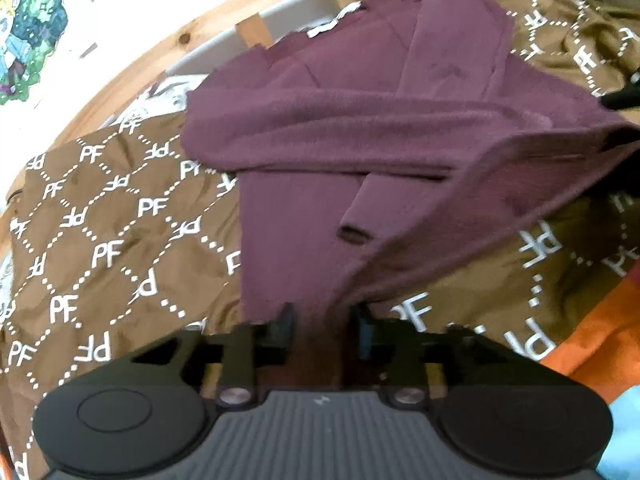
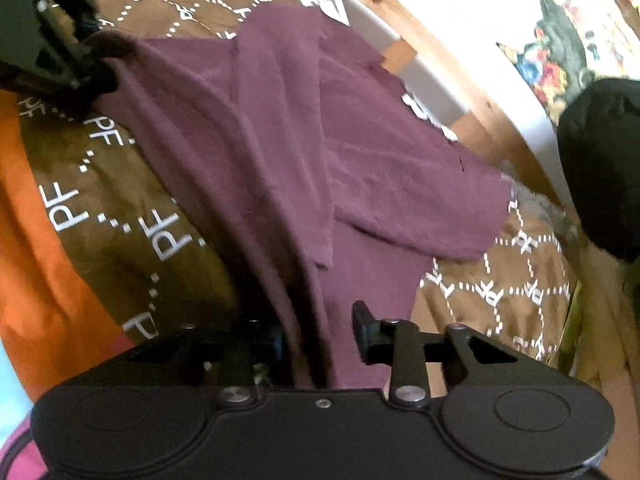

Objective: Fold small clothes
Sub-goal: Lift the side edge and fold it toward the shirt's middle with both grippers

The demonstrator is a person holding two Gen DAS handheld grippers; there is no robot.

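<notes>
Maroon garment [image 1: 360, 128] draped across a brown monogrammed blanket [image 1: 92, 216], partly doubled over itself, one thick fold running from nine o'clock toward three in the left wrist view; buttoned tab lying near the centre; far edge reaching the wooden bed frame [image 1: 132, 76] at eleven o'clock. Left gripper [image 1: 325, 330] at six o'clock of its own view, jaws about half open, a bunched strip of the maroon cloth running between them; pads close against it, though a firm pinch cannot be told from here. Right gripper [image 2: 320, 334] likewise at six o'clock, jaws parted to a middling gap, cloth hanging between, right pad standing clear of it; so a loose straddle rather than a grip. Seen from the right wrist, the left gripper at ten o'clock with cloth gathered at its tips. Probably mid-fold, with one edge being carried over. Next: closing both on the hem, lifting level, laying it flat across the far half.
</notes>
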